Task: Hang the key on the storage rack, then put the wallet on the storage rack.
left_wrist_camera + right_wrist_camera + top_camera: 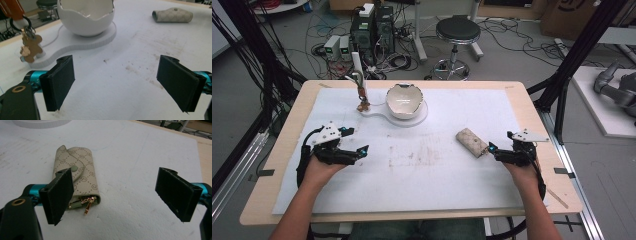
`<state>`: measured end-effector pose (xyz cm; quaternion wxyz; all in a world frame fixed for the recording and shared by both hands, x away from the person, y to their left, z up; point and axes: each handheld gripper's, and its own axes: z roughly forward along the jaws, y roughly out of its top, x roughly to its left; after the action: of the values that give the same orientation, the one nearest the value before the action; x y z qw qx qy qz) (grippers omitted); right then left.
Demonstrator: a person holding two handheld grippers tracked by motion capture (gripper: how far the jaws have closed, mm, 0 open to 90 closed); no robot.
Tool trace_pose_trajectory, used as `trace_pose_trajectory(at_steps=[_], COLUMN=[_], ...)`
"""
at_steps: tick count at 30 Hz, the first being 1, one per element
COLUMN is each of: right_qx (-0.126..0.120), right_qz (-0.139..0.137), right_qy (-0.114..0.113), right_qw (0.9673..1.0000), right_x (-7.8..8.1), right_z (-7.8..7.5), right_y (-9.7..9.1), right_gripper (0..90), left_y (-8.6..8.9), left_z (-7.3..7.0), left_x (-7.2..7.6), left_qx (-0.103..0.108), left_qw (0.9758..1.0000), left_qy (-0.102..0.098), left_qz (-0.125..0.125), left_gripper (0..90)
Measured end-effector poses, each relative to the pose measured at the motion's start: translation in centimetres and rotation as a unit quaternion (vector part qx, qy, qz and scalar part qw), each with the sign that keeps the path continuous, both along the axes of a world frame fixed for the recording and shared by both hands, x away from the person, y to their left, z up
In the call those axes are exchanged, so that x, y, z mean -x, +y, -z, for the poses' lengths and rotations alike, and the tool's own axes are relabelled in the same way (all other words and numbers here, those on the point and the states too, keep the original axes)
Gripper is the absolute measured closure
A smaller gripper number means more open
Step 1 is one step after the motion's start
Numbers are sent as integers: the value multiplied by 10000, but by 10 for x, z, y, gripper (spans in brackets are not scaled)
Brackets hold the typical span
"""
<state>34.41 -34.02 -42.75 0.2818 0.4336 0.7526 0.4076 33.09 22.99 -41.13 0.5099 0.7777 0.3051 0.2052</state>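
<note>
Both forearms reach in low and well apart. The left gripper (354, 141) and the right gripper (496, 150) each hold their fingers (60, 82) spread wide, gripping nothing.

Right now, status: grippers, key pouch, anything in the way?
Left gripper open, nothing between the jaws. Right gripper open, just short of the key pouch. Pouch flat on the mat, snapped shut, gold key poking out. Path clear.

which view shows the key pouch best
The right gripper view: the key pouch lies close, with its snap flap and gold hardware clear. The high view shows it small; the left gripper view shows it far off.
</note>
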Motion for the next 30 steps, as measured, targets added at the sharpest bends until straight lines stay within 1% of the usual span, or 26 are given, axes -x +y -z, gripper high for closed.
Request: trace_pose_trajectory(at_steps=[1, 3, 5, 7, 10, 15, 19, 22, 25, 26, 27, 30], right_qx=[24, 20, 33, 21, 12, 67, 60, 73, 95, 123, 123, 164], right_qz=[-11, -12, -19, -21, -32, -88, -123, -169, -205, -244, -244, -304], right_qy=[-19, 15, 17, 13, 12, 9, 7, -7, -28, -43, -43, -2], right_qw=[10000, 10000, 10000, 10000, 10000, 9999, 9999, 9998, 9997, 9996, 9996, 9994], right_x=[-1, -1, -1, -1, -1, -1, -1, -1, -1, -1, -1, -3], right_z=[0, 1, 1, 1, 1, 1, 0, -1, -2, -2, -2, -1], right_y=[-1, -2, -2, -3, -2, 1, 5, 9, 15, 19, 19, 25], right_gripper=[154, 154, 154, 154, 154, 154, 154, 153, 153, 153, 153, 153], left_y=[1, 1, 2, 3, 3, 5, 7, 10, 11, 11, 11, 12], left_z=[1, 2, 3, 4, 7, 8, 9, 9, 10, 11, 11, 13], left_x=[0, 0, 0, 0, 0, 0, 1, 2, 2, 2, 2, 0], left_qx=[31, 50, 56, 80, 35, 19, 22, 79, 55, 79, 43, 28], left_qw=[10000, 10000, 10000, 9999, 9999, 9999, 9998, 9997, 9997, 9996, 9996, 9995], left_qy=[23, 64, 51, 111, 153, 153, 177, 181, 175, 182, 189, 232], left_qz=[5, -39, -32, 2, 8, -37, -109, -139, -171, -196, -192, -228], left_gripper=[148, 148, 148, 148, 148, 148, 148, 151, 151, 151, 151, 151])
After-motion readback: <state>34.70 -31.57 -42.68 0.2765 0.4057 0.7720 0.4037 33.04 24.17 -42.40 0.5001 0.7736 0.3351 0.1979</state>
